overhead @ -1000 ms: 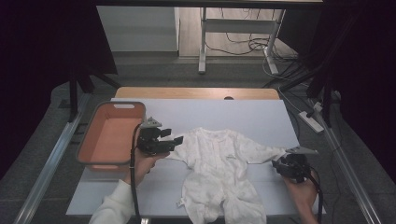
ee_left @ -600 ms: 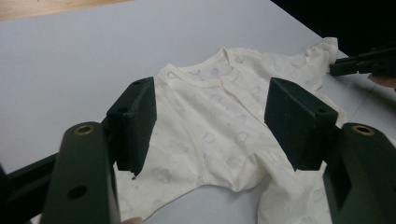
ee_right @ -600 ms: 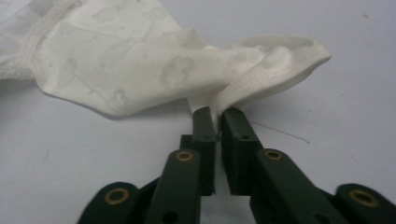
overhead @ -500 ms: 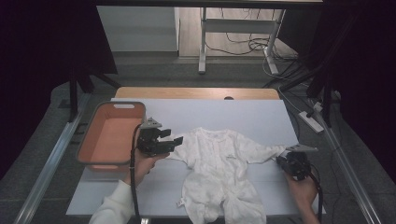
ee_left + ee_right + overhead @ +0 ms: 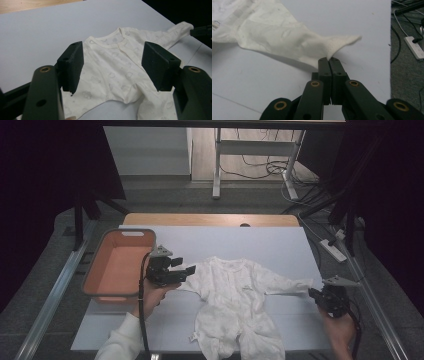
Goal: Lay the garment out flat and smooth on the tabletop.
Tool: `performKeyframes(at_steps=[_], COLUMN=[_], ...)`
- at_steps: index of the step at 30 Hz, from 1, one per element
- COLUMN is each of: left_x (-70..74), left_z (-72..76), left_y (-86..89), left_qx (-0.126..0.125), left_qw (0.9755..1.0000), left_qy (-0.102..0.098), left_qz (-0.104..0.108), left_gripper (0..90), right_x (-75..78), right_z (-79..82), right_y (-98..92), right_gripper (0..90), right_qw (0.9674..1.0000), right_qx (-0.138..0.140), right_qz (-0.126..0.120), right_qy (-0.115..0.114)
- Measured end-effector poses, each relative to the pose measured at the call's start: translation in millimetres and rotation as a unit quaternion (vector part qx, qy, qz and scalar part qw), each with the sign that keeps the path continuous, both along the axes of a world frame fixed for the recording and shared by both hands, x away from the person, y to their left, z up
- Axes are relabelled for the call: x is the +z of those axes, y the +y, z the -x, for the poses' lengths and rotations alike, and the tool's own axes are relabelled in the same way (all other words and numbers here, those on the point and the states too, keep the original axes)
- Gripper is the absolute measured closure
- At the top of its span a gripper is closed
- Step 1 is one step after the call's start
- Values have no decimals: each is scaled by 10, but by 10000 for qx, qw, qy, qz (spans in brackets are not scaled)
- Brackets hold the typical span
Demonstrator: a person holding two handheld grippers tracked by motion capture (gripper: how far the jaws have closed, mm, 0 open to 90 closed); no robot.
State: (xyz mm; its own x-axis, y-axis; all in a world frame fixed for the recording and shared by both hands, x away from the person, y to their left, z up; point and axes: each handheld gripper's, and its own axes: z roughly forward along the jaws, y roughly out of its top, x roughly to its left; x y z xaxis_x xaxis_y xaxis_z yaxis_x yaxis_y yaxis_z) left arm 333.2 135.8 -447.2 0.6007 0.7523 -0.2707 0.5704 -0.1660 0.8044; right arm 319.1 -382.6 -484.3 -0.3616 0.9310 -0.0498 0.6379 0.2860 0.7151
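A white baby onesie (image 5: 240, 305) lies spread flat on the white table (image 5: 225, 242), collar toward the far side and legs toward the near edge. My right gripper (image 5: 313, 293) is at the right side of the table, shut on the cuff of the onesie's right sleeve (image 5: 302, 284). In the right gripper view the jaws (image 5: 328, 60) meet on the lifted cuff (image 5: 342, 41), which rises off the table. My left gripper (image 5: 184, 266) hovers open over the left shoulder. In the left gripper view the onesie (image 5: 112, 70) lies below the wide-apart pads (image 5: 72, 65), and nothing is between them.
An orange basket (image 5: 122, 234) stands at the table's left edge, beside my left hand. The table's right edge lies just past my right gripper. A white power strip (image 5: 332, 249) and cables lie on the floor to the right.
My right gripper has moved a little to the right and up with the cuff, drawing the sleeve out straighter. The left gripper has stayed where it was.
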Motion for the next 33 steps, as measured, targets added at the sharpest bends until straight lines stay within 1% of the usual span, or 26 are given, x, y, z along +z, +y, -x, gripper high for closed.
performKeyframes(at_steps=[5, 6, 7, 9, 10, 11, 13, 15, 17, 20, 27, 33], left_x=[0, -2, -4, -7, -7, -6, -4, -2, -1, 4, 8, 10], left_z=[-8, -10, -12, -13, -13, -12, -11, -9, -7, -2, 3, 1], left_y=[-5, -7, -11, -23, -26, -27, -25, -17, -7, 1, 15, 13], left_qx=[0, -4, -16, -21, -26, -31, -25, -22, -9, -5, 5, 5], left_qw=[10000, 10000, 10000, 10000, 10000, 10000, 10000, 10000, 10000, 10000, 10000, 10000], left_qy=[4, 6, 8, 10, 10, 9, 9, 5, 7, -1, -3, -4], left_qz=[5, 4, -1, -6, -9, -15, -13, -14, -10, -8, 8, 17], left_gripper=[344, 344, 344, 344, 344, 343, 343, 342, 343, 339, 339, 339], right_x=[-8, -10, -10, 3, 16, 33, 60, 77, 93, 118, 148, 153], right_z=[67, 76, 85, 103, 110, 118, 126, 138, 156, 200, 317, 428], right_y=[-69, -77, -79, -68, -54, -37, 19, 104, 202, 353, 604, 810], right_gripper=[883, 866, 823, 680, 633, 605, 580, 563, 556, 546, 535, 527], right_qw=[9998, 9998, 9997, 9997, 9996, 9995, 9996, 9995, 9989, 9976, 9944, 9904], right_qx=[-140, -155, -171, -238, -266, -259, -125, 74, 291, 529, 960, 1332], right_qz=[3, 10, 10, 73, 87, 94, 64, 39, 46, 89, 63, 93], right_qy=[148, 160, 154, 9, -70, -135, -245, -320, -376, -443, -433, -367])
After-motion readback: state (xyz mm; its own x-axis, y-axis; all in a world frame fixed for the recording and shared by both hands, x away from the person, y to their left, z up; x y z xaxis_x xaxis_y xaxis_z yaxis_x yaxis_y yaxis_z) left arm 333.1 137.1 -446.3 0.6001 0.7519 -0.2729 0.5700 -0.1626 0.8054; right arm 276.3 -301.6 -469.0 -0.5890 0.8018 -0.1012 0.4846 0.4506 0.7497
